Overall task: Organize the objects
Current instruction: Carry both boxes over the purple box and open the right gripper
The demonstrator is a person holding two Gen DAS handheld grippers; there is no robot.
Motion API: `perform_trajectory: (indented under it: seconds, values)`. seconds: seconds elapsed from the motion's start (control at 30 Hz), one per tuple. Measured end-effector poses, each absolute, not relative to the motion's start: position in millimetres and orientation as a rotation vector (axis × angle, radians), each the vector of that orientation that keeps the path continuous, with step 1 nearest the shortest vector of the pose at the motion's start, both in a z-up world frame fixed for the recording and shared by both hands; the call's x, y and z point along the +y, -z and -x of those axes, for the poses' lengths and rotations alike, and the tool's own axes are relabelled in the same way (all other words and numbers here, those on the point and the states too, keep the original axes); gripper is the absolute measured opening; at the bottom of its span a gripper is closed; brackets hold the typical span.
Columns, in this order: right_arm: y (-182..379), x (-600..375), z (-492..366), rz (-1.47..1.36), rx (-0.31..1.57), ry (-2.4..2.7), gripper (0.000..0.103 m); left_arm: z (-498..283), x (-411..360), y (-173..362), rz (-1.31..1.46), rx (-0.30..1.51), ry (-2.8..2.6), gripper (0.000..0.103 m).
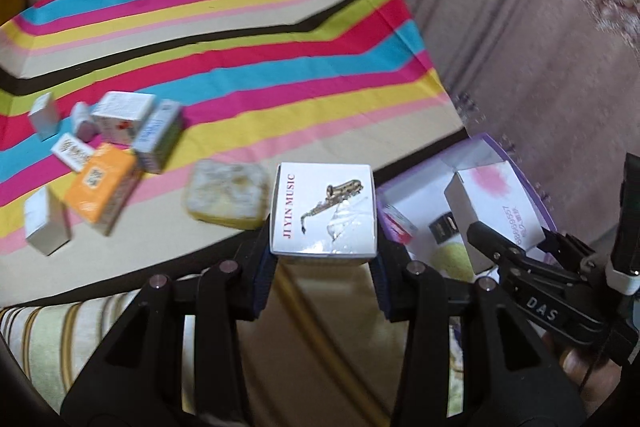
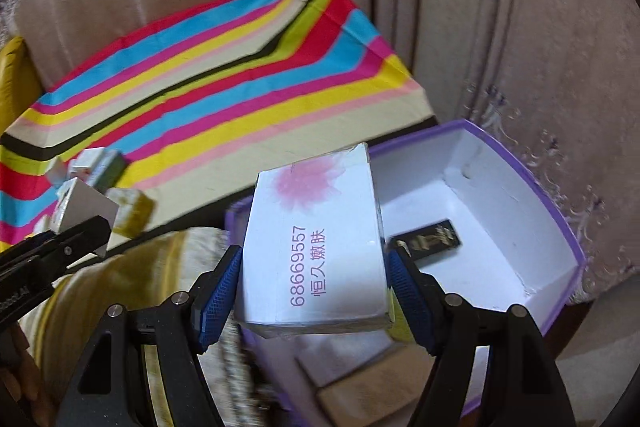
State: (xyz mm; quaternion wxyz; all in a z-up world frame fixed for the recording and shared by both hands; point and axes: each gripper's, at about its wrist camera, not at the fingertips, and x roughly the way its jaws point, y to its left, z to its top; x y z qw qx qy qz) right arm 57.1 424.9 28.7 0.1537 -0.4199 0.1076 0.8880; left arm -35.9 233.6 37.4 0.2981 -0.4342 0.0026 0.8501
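I see a cloth (image 1: 248,67) striped in red, blue, pink, yellow, cream, black and lime. My left box (image 1: 324,211) is white with red lettering and a gold saxophone; my right box (image 2: 316,247) is white with a pink flower. The tray (image 2: 560,219) is purple outside, white inside.

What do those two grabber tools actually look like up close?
Both are black plastic. The left gripper and right gripper each have two angular linkage arms with silver pivot pins and blue textured pads. The right one carries a white "DAS" label.
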Motion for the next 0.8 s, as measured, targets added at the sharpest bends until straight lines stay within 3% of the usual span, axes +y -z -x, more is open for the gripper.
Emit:
perform_trajectory:
  seconds: [0.8]
  values:
    - [-17, 476, -78, 1.202, 0.305, -2.423, 0.074, 19, 324, -25, 1.199, 0.121, -2.054, 0.046]
